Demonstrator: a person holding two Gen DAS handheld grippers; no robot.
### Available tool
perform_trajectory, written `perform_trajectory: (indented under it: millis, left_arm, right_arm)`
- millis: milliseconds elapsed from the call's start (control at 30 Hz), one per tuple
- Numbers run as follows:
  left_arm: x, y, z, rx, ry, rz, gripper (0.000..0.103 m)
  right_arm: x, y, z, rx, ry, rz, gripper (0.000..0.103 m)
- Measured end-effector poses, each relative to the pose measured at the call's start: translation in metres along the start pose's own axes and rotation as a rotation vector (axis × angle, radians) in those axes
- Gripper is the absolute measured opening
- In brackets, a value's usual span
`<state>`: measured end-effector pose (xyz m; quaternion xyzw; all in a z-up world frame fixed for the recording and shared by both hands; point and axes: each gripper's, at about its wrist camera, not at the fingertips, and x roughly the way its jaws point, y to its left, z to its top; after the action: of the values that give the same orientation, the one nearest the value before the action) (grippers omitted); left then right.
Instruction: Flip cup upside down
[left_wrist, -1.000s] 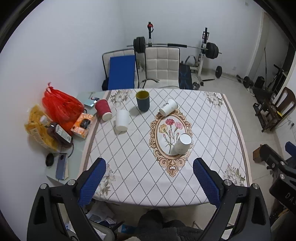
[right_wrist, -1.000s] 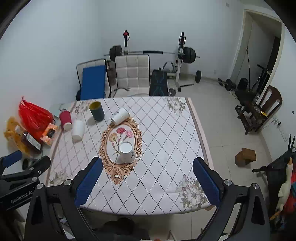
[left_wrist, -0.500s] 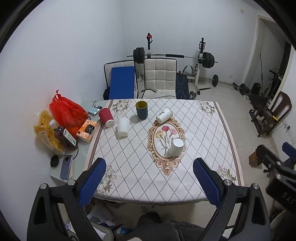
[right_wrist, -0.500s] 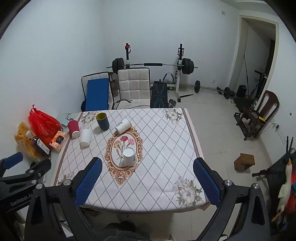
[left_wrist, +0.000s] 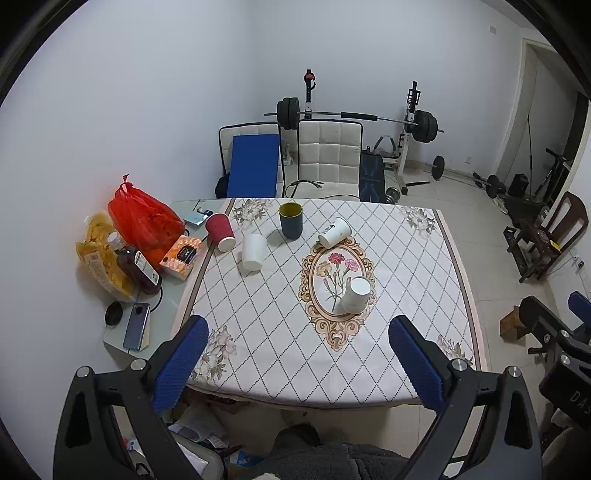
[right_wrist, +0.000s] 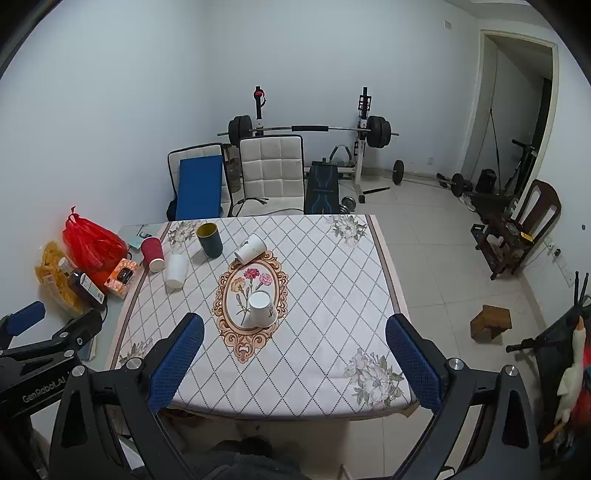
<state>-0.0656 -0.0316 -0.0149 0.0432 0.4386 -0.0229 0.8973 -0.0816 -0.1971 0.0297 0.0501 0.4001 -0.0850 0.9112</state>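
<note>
A white paper cup (left_wrist: 356, 295) (right_wrist: 261, 309) stands upside down on the floral oval in the middle of the table. A second white cup (left_wrist: 334, 231) (right_wrist: 251, 248) lies on its side behind it. A third white cup (left_wrist: 253, 252) (right_wrist: 176, 270) and a red cup (left_wrist: 221, 232) (right_wrist: 153, 254) stand upside down at the left. A dark blue cup (left_wrist: 291, 220) (right_wrist: 209, 239) stands upright. My left gripper (left_wrist: 297, 363) and right gripper (right_wrist: 293, 363) are both open and empty, held high above the table's near edge, far from every cup.
The table (left_wrist: 424, 369) carries a diamond-pattern cloth. A red bag (left_wrist: 142, 219), snacks, a bottle (left_wrist: 138, 269), a box and a phone (left_wrist: 136, 330) lie on its left strip. Chairs (left_wrist: 328, 158) and a barbell rack stand behind. A wooden chair (right_wrist: 517, 225) is right.
Both grippers have pulled up and back from the table, so the table and cups look smaller and lower. The cups have not moved. Both grippers stay open.
</note>
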Motion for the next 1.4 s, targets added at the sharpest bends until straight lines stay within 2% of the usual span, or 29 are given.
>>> perform_trajectory:
  millis: [1400]
  left_arm:
    - [-0.011, -0.004, 0.003, -0.007, -0.002, 0.002, 0.1]
  right_arm:
    - [0.006, -0.007, -0.01, -0.01, 0.017, 0.028, 0.101]
